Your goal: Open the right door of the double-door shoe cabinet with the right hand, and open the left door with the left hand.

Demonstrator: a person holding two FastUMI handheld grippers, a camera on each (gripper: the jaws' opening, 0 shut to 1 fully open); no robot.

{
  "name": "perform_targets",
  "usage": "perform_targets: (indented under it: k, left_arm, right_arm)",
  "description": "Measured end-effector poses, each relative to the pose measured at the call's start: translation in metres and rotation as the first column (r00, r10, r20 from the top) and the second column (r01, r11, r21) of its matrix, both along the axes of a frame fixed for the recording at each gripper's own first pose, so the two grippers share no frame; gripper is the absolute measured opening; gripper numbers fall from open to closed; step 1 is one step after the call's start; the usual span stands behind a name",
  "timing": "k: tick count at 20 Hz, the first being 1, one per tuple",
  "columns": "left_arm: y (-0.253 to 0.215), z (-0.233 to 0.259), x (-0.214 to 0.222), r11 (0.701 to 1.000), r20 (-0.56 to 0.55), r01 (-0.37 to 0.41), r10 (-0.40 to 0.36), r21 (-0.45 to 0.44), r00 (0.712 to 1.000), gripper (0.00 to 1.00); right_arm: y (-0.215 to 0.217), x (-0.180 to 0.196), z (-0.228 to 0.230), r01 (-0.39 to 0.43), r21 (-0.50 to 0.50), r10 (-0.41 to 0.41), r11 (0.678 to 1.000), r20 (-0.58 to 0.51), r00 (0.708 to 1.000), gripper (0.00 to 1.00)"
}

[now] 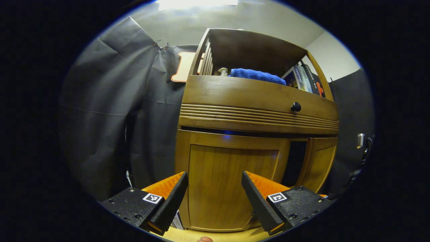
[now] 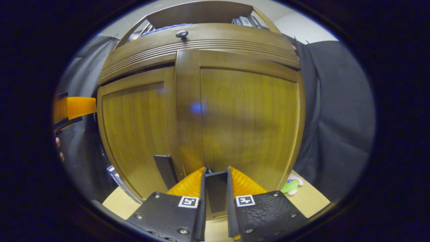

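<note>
The wooden shoe cabinet (image 1: 255,97) stands close in front of me. In the left gripper view its left door (image 1: 218,181) looks closed, and my left gripper (image 1: 215,188) is open just short of it, touching nothing. The right door (image 1: 319,161) stands slightly ajar, with a dark gap along its inner edge. In the right gripper view my right gripper (image 2: 216,174) is shut on the dark vertical handle (image 2: 216,193) at the right door's (image 2: 248,124) lower inner edge. The left door (image 2: 134,131) has its own dark handle (image 2: 166,171). The left gripper (image 2: 72,107) and fingers of a hand show at the far left.
Above the doors is a drawer with a black knob (image 1: 295,107). The open shelf on top holds a blue towel (image 1: 257,75) and books (image 1: 302,79). A green plush toy (image 2: 290,185) lies on the wooden surface (image 2: 309,198) right of the cabinet. Black cloth hangs on both sides.
</note>
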State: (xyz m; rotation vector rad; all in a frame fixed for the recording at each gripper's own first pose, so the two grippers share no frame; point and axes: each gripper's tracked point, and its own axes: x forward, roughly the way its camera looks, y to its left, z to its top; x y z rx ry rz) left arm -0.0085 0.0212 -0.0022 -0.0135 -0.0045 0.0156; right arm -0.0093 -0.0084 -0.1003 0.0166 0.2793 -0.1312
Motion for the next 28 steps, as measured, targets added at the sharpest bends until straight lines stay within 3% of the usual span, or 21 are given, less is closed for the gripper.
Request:
perform_targets:
  k: [18,28]
  left_arm:
    - [-0.057,-0.01,-0.017,0.996,-0.032,0.091,-0.091,0.006,0.995,0.98]
    - [-0.088,-0.021,-0.016,0.989,-0.054,0.145,-0.145,0.004,0.988,0.98]
  right_arm:
    - [-0.036,-0.072,0.007,0.039,0.003,-0.039,0.999,-0.002,0.999,0.25]
    - [-0.071,-0.113,0.017,0.111,-0.002,-0.111,0.994,-0.006,0.994,0.25]
